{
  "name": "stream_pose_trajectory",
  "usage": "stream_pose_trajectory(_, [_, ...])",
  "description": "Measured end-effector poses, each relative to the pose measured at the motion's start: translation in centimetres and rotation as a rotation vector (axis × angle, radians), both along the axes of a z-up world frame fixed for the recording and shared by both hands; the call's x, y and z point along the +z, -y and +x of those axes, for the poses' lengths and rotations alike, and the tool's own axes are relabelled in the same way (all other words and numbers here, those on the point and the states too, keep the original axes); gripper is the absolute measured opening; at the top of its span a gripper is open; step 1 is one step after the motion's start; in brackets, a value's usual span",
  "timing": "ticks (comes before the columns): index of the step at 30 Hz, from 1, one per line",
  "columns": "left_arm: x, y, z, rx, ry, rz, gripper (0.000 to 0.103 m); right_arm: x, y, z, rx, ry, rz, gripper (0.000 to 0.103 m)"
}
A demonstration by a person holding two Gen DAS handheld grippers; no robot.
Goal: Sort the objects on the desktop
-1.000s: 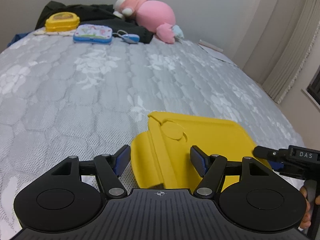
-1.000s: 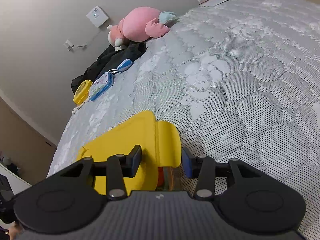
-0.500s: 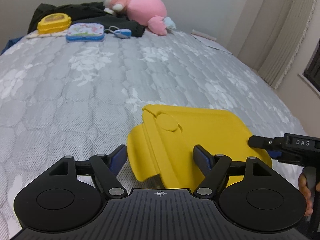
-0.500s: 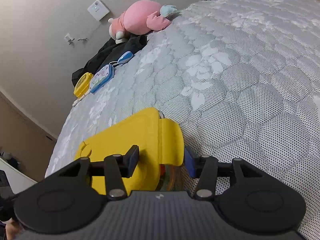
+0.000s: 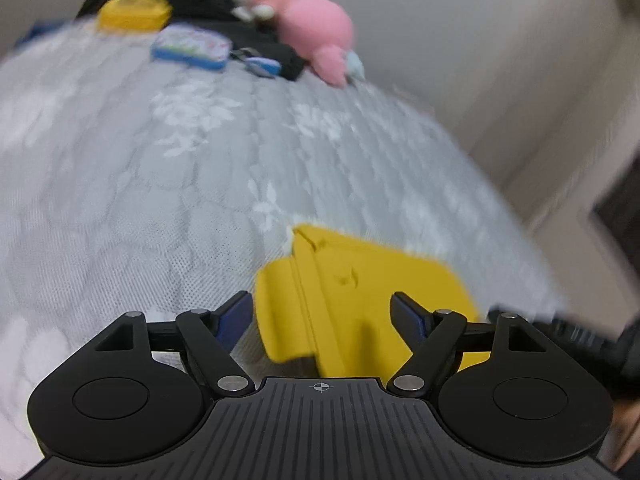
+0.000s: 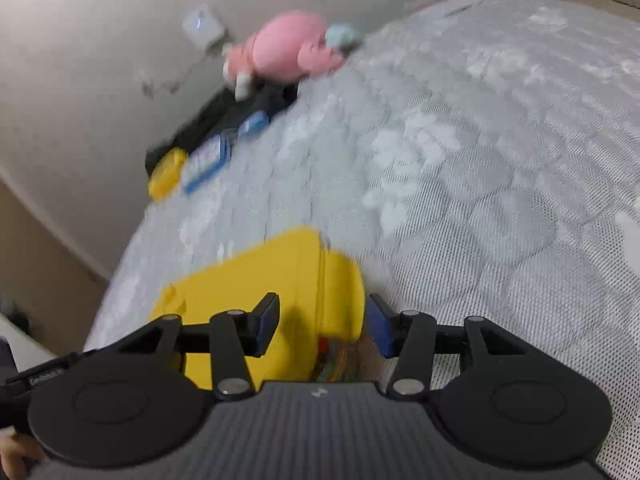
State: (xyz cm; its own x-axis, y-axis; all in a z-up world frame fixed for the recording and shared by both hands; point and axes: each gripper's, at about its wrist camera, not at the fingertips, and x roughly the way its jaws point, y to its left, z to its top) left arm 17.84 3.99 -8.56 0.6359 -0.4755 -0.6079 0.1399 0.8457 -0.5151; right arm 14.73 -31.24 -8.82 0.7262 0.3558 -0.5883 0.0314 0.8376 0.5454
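Through my left camera, my left gripper straddles one end of the yellow box lying near the mattress's near edge, its jaws opening and clear of the plastic. Through my right camera, my right gripper brackets the box's side flap, though in this blur I cannot tell if the pads actually press it.

Between the fingers lay a yellow box lid of smooth, matt plastic. Beyond the fingertips stretched a grey quilted mattress, its cloth woven in a fine mesh with paler flower patterns. Far ahead sat a soft pink plush toy. The finger pads looked like matt blue rubber.
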Motion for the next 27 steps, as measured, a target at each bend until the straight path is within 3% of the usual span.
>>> stream_pose_trajectory(2, [-0.6,-1.3,0.6,0.034,-0.050,-0.113,0.081,-0.2,0.5,0.2,-0.019,-0.015,0.026,0.051])
stream_pose_trajectory(3, [-1.0,-1.4,0.8,0.035,-0.076,-0.126,0.081,-0.4,0.7,0.3,-0.028,-0.023,0.038,0.051])
stream_pose_trajectory(10, [-0.7,-0.4,0.9,-0.005,-0.052,-0.096,0.083,-0.8,-1.0,0.7,0.039,-0.031,-0.025,0.055])
stream_pose_trajectory(13, [0.3,0.0,0.2,-0.016,0.026,-0.062,0.083,0.1,-1.4,-0.2,0.038,0.045,-0.074,0.053])
stream_pose_trajectory(16, [1.8,0.3,-0.7,-0.037,0.124,-0.055,0.083,1.0,-0.9,-0.8,0.022,0.106,-0.040,0.053])
stream_pose_trajectory(18, [2.4,0.6,-1.3,-0.073,0.146,-0.039,0.083,1.5,-0.6,-1.1,0.023,0.117,-0.038,0.053])
stream_pose_trajectory(23, [-0.2,1.4,-0.6,-0.096,-0.074,0.075,0.083,0.6,-1.5,-1.0,0.056,0.014,-0.140,0.050])
stream_pose_trajectory(24, [-0.5,1.4,-0.4,-0.095,-0.095,0.075,0.083,0.4,-1.8,-0.9,0.060,0.004,-0.158,0.050])
stream_pose_trajectory(27, [0.1,1.3,-0.5,-0.100,-0.052,0.041,0.083,0.1,-2.3,-0.5,0.066,0.007,-0.191,0.050])
